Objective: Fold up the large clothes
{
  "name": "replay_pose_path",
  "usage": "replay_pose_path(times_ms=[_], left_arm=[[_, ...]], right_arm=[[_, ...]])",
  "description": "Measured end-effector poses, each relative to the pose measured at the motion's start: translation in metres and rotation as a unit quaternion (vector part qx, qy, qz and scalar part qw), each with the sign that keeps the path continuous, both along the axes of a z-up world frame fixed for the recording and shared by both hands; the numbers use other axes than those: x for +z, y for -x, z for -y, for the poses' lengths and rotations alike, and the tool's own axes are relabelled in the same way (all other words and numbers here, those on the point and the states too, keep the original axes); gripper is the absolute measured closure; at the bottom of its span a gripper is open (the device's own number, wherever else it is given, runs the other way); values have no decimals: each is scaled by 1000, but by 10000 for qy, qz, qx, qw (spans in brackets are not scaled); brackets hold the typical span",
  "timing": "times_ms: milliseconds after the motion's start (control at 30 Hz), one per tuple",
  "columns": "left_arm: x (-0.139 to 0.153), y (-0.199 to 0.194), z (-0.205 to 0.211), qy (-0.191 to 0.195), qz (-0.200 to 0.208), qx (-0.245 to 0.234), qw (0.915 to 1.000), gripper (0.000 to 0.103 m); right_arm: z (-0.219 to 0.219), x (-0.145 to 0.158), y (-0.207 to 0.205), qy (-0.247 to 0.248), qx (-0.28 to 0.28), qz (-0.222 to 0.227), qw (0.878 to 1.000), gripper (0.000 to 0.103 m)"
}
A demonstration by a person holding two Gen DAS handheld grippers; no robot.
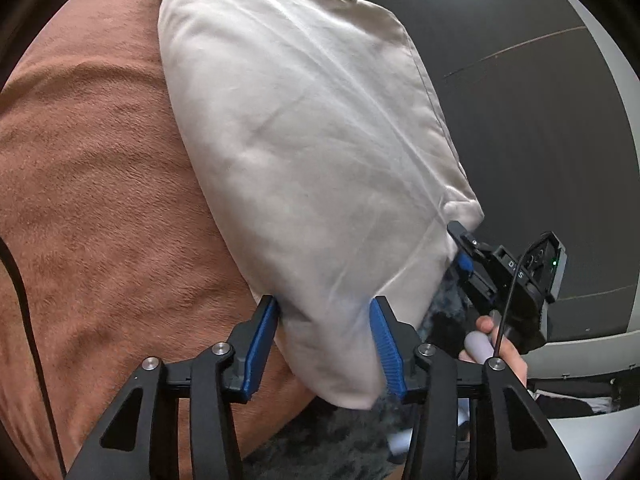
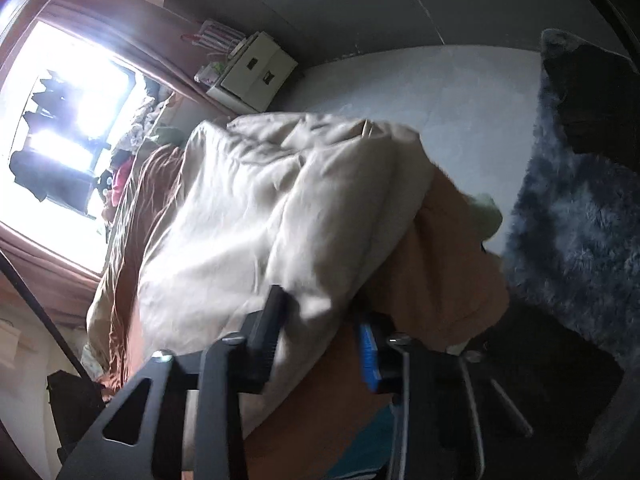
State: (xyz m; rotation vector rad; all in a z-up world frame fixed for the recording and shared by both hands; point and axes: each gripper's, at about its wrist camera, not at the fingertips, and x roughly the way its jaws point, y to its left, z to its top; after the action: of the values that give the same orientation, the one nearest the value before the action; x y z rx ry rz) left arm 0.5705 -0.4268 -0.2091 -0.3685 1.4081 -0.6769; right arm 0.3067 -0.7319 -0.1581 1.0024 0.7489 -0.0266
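1. While the cream cloth (image 1: 304, 152) hangs over the rust-brown blanket (image 1: 88, 184), my left gripper (image 1: 326, 340) has its blue pads pressed on both sides of the cloth's near corner, grasping it.
2. My right gripper (image 2: 320, 332) has the same cream cloth (image 2: 256, 216) bunched between its fingers; the picture is blurred, so I cannot tell whether the pads press it.
3. From the left camera, the right gripper (image 1: 464, 248) meets the cloth's right edge, a hand (image 1: 500, 344) behind it.
4. Grey fluffy rug (image 2: 576, 216) lies to the right.
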Motion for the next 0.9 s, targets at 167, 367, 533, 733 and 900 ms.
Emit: replay_pose_path(times_ms=[167, 367, 533, 733, 900], left_arm=[[-1, 5, 15, 57, -60, -102, 9999, 55], [9, 15, 5, 28, 108, -175, 9998, 55], [40, 23, -12, -27, 669, -88, 9977, 55], [86, 44, -32, -69, 1205, -150, 9926, 54], [122, 67, -48, -84, 1677, -143, 9857, 34]], right_arm=[[17, 10, -4, 278, -138, -36, 9995, 83], [21, 18, 16, 211, -152, -228, 9994, 82], [2, 46, 41, 490, -171, -144, 9986, 61], [-25, 78, 81, 809, -72, 119, 9966, 34], [-48, 105, 116, 1109, -83, 271, 9934, 21]])
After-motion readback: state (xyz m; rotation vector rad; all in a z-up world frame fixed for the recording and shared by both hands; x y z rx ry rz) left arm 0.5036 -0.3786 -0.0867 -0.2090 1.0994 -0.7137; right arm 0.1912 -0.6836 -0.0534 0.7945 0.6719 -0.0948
